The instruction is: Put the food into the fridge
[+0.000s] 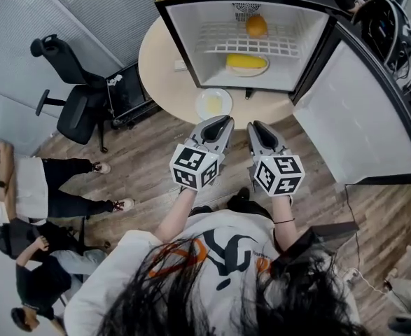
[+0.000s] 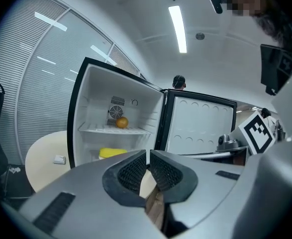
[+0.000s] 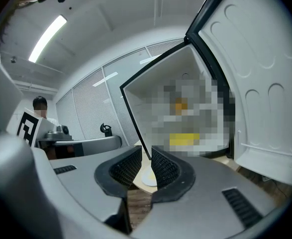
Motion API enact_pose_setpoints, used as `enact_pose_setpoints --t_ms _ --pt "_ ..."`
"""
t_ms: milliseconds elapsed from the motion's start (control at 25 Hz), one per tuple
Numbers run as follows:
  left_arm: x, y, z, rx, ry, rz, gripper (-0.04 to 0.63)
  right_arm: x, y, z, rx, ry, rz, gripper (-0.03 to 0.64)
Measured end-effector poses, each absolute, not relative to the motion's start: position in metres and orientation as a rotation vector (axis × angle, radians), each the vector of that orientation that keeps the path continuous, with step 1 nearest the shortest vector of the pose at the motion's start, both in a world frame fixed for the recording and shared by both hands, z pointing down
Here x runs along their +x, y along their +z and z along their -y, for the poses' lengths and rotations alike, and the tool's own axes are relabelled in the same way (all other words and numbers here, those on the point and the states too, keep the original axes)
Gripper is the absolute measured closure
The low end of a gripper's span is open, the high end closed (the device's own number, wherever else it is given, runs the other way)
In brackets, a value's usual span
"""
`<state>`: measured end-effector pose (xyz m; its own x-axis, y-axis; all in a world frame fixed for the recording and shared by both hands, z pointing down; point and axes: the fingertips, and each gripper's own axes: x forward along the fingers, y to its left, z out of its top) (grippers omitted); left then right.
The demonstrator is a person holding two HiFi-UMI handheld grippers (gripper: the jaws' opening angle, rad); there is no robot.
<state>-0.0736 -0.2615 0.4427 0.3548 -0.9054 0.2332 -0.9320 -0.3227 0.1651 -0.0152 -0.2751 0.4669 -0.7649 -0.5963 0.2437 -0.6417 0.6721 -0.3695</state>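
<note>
Both tongs are empty: the left tongs (image 2: pixel 147 158) are closing almost shut and the right tongs (image 3: pixel 146 156) stand narrow. Reaching like that, they could shove the plate (image 1: pixel 202 96), just ahead at the desk (image 1: pixel 163 68) edge, spilling its pale food (image 1: pixel 216 106). Farther ahead, the open fridge (image 1: pixel 184 40) holds an orange (image 1: pixel 256 26) on its shelf and yellow food (image 1: pixel 246 61) below.

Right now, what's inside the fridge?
In the fridge, an orange fruit sits on the wire shelf. Below it, a yellow food lies on a plate. The shelf hides the back of the lower space.
</note>
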Motion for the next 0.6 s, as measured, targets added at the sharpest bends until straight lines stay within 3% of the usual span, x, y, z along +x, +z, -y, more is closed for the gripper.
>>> enact_pose_setpoints --t_ms 600 --pt "-0.140 0.448 0.151 2.340 0.127 1.628 0.583 -0.074 0.465 0.171 1.085 0.651 2.748 0.547"
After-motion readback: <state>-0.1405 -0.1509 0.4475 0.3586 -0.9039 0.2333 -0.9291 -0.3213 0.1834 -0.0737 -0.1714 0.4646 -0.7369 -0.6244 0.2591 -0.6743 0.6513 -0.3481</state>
